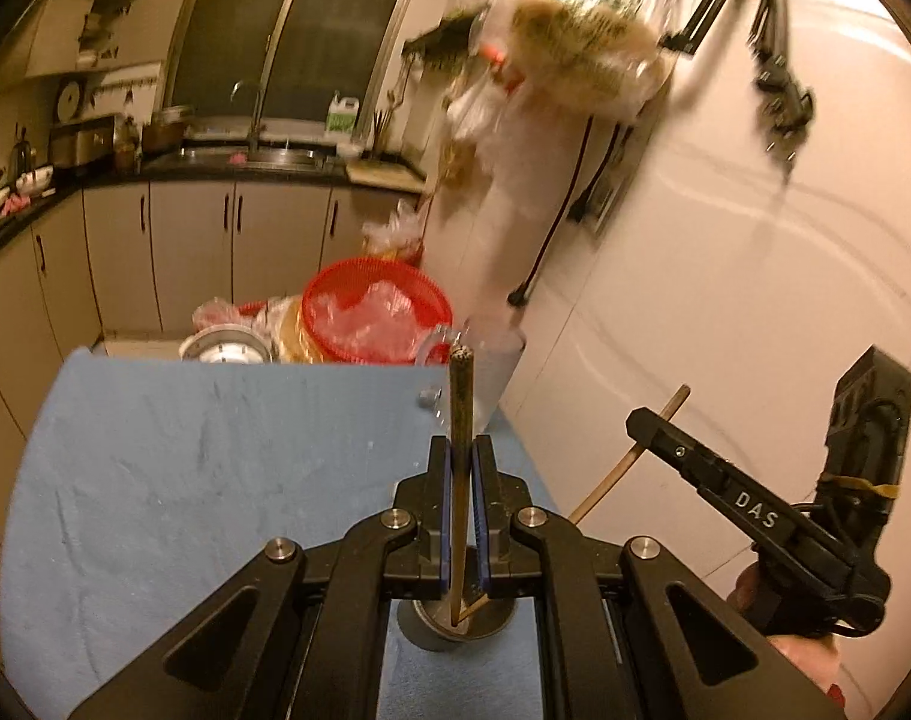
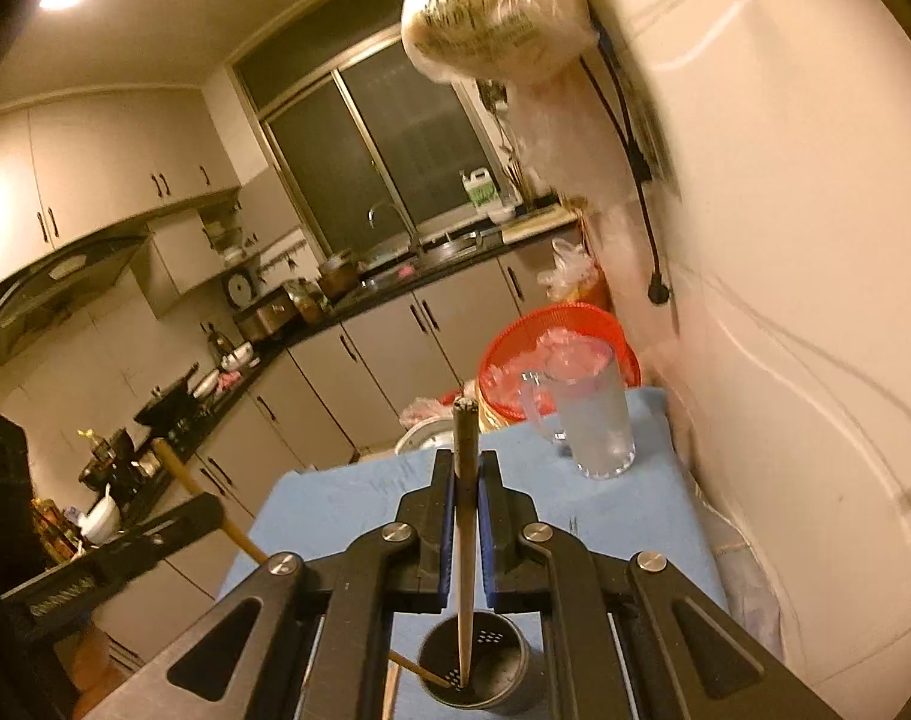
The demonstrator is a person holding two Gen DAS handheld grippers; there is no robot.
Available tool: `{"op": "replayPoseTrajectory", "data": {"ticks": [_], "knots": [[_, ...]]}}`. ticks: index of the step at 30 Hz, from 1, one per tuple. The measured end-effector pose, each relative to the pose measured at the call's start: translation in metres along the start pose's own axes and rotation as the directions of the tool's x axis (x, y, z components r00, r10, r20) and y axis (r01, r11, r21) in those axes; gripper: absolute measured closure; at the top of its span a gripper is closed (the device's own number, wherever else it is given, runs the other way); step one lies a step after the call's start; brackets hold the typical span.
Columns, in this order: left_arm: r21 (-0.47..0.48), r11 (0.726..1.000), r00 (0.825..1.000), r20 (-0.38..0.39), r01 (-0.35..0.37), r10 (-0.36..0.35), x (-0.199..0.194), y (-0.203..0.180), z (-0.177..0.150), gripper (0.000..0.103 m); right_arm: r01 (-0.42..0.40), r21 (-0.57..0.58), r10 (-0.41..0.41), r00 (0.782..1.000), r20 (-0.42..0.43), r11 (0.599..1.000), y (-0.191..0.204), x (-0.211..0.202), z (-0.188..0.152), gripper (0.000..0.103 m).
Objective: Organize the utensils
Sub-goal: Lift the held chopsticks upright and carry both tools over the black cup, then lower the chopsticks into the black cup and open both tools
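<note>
Left tongs (image 1: 462, 450) clenched on a dark chopstick (image 1: 459, 402), gripped at mid-length, blunt end up, thin tip down inside the metal holder (image 1: 455, 630) just below the jaws. Right tongs (image 2: 467, 463) likewise clamped on a paler chopstick (image 2: 465, 516), its tip resting on the perforated floor of the same holder. Both sticks leaning into the holder from above and crossing near its bottom.

Light, stiff, slender sticks, judging by the look; little weight to carry, yet round and smooth, so apt to swivel or slide between flat pads. Best held near the middle or slightly above, squarely across the pads, as now. Probably tolerant of a firm squeeze, no sign of fragility. Holder small and seemingly light, standing on the blue cloth of the table (image 2: 635, 516); likely to tip if a stick is levered against its rim.

Beyond the holder, near the wall: a clear glass jug (image 2: 599, 420), and farther off a red basket (image 2: 503, 354).
</note>
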State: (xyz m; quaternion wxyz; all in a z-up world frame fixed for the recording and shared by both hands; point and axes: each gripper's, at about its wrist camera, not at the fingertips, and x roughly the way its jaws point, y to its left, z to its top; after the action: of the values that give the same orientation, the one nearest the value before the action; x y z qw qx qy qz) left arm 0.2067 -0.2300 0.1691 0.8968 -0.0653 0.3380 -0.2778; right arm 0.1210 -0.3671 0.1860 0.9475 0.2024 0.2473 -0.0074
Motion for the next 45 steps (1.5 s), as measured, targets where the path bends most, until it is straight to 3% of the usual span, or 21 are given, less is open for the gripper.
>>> {"op": "replayPoseTrajectory", "data": {"ticks": [8,15,25,32,34,36,38,42,45], "knots": [[-0.013,1.0,0.997,-0.073,-0.013,0.012,0.033,0.008,-0.018,0.096,0.016,-0.015,-0.017,0.995,-0.096,1.0,-0.009,0.039,-0.026,0.095],[-0.015,1.0,0.996,-0.087,-0.017,0.016,0.039,0.011,-0.021,0.096,0.006,0.025,-0.002,0.99,-0.14,1.0,-0.02,0.051,-0.033,0.093],[-0.018,1.0,0.996,-0.086,-0.003,0.002,0.03,0.01,-0.02,0.095,0.006,0.028,-0.002,0.99,-0.138,1.0,-0.02,0.043,-0.029,0.09],[-0.008,1.0,0.999,-0.051,0.004,-0.005,0.0,0.013,-0.026,0.094,0.011,0.017,-0.009,0.996,-0.091,1.0,-0.014,0.01,-0.029,0.087],[0.001,1.0,0.999,-0.039,0.0,0.0,-0.011,0.015,-0.031,0.094,0.027,-0.004,-0.027,0.997,-0.071,1.0,-0.007,-0.005,-0.035,0.076],[0.007,1.0,1.0,-0.025,-0.006,0.006,-0.024,0.021,-0.04,0.094,0.03,-0.006,-0.031,0.998,-0.051,1.0,0.002,-0.021,-0.045,0.052],[0.01,1.0,1.0,-0.011,-0.027,0.027,-0.038,0.029,-0.051,0.094,0.034,0.011,-0.033,0.999,-0.027,0.999,0.009,-0.036,-0.059,0.039],[0.014,0.997,0.997,-0.009,-0.08,0.08,-0.06,0.051,-0.077,0.094,0.118,0.006,-0.118,0.993,-0.004,0.993,0.027,-0.056,-0.095,0.036],[0.007,0.993,0.993,-0.009,-0.122,0.122,-0.076,0.071,-0.098,0.094,0.099,-0.021,-0.099,0.995,-0.03,0.995,0.04,-0.06,-0.117,0.036]]}}
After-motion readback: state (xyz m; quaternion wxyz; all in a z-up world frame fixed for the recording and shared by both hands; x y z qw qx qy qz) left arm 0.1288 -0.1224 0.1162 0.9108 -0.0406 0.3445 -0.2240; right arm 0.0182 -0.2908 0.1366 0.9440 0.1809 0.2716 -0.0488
